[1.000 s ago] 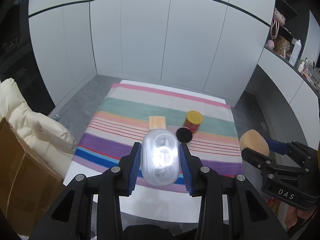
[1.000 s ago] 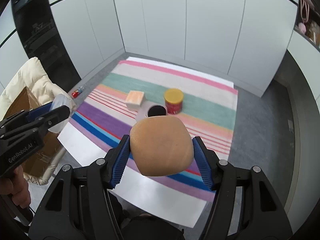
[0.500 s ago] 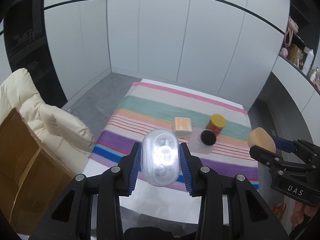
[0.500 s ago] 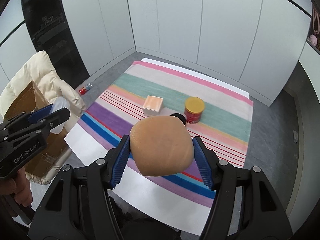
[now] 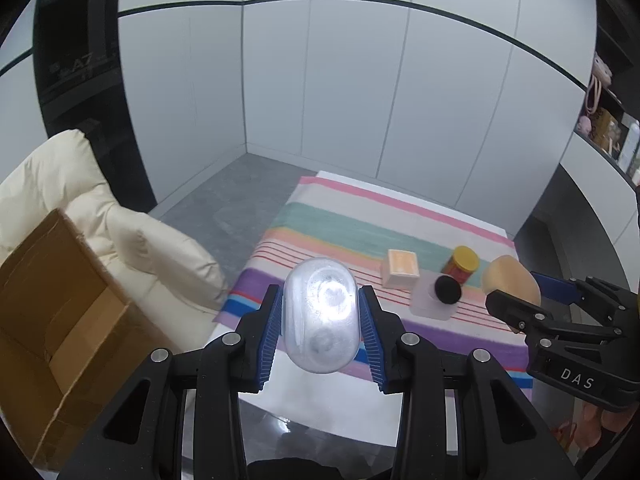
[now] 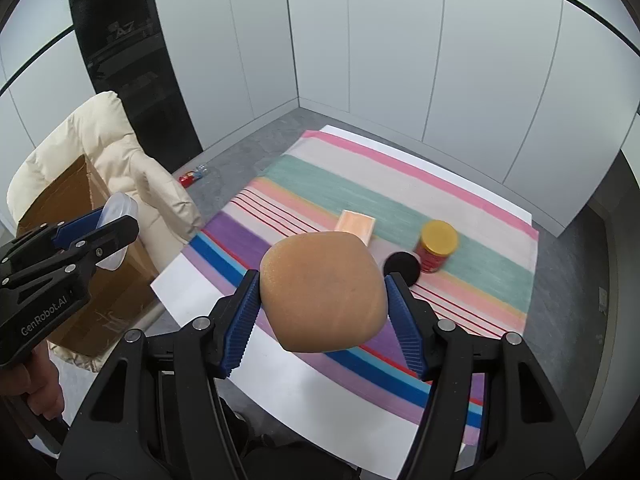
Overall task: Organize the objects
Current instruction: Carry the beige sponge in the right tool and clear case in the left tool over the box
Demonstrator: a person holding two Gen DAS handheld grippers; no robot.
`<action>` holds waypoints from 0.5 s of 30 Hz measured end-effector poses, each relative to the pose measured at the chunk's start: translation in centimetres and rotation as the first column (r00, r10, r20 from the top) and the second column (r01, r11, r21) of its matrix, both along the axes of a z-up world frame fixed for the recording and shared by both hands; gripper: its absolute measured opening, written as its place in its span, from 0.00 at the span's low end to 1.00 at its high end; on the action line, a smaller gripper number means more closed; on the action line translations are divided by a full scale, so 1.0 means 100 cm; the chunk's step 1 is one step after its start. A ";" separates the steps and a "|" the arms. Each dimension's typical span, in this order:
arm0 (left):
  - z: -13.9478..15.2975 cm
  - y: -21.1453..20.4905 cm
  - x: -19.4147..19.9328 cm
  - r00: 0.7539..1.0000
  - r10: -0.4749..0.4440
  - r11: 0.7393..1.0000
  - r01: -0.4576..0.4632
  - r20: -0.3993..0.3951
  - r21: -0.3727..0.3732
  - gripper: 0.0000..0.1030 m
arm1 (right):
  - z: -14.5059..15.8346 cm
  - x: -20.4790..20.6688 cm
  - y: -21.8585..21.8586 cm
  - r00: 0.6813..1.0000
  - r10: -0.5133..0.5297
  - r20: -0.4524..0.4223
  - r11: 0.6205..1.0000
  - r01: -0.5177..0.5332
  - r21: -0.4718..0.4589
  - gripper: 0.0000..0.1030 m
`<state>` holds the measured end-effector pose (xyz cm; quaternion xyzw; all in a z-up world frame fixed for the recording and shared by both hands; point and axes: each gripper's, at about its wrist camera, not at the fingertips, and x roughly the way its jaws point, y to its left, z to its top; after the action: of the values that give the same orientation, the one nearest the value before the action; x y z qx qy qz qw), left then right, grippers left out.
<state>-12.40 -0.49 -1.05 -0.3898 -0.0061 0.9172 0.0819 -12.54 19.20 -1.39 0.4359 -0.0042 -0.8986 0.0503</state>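
even soft light, fisheye-warped edges

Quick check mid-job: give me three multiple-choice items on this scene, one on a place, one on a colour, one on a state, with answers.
1. Where is the cardboard box?
A. on the striped cloth
B. against the cream chair, off the cloth
C. on a wall shelf

2. What colour is the jar's lid?
A. yellow
B. blue
C. white

3. What do the right tongs hold?
A. nothing
B. the black disc
C. a tan bun-like object

Answers: 1 B, it leans on the chair. 2 A, yellow top, red body. 3 C, pads press its sides.
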 end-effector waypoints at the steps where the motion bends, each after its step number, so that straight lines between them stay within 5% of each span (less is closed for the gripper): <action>1: 0.000 -0.005 0.000 1.000 0.007 1.000 -0.007 0.001 0.001 0.38 | 0.001 -0.001 -0.003 1.000 0.005 -0.001 1.000 -0.005 -0.001 0.63; 15: 0.005 -0.067 -0.001 0.992 0.126 0.992 -0.126 0.015 0.021 0.38 | 0.003 -0.017 -0.054 0.996 0.091 -0.009 0.996 -0.091 0.001 0.63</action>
<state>-12.49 -7.15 -0.58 -0.3942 -0.0412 0.9177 0.0282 -14.25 13.78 -1.07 0.4314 0.0162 -0.8974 0.0908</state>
